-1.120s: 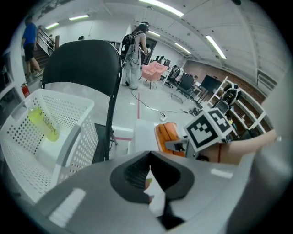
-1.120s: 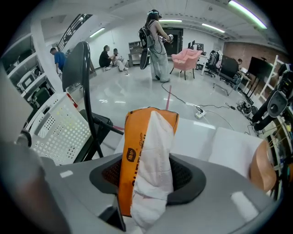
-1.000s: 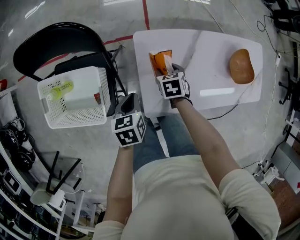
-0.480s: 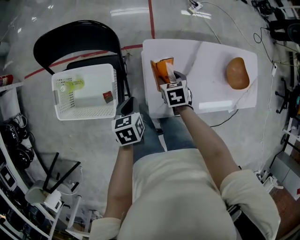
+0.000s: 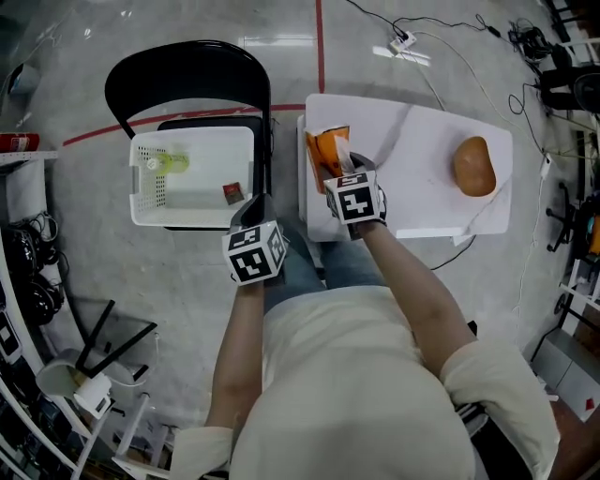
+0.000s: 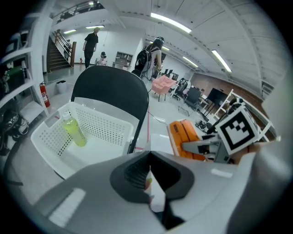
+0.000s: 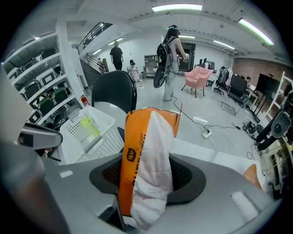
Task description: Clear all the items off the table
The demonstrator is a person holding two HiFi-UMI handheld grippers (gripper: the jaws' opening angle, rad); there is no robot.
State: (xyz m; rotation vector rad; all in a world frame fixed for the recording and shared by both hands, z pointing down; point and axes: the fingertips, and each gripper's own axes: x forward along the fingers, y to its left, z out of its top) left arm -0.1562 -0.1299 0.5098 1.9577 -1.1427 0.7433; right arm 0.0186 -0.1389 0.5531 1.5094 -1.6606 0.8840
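Head view: right tool [image 5: 345,167] has lifted the orange packet [image 5: 325,150].

Bright, even light pours from ceiling strips [image 7: 176,7]; glare streaks the floor [image 5: 272,41], the white table [image 5: 422,159] glows. Both gripper views bulge, corners black, close foreground soft; head view crisp.

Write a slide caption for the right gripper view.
Right tool clamped on an orange tissue packet, with a white basket on a black chair beyond.
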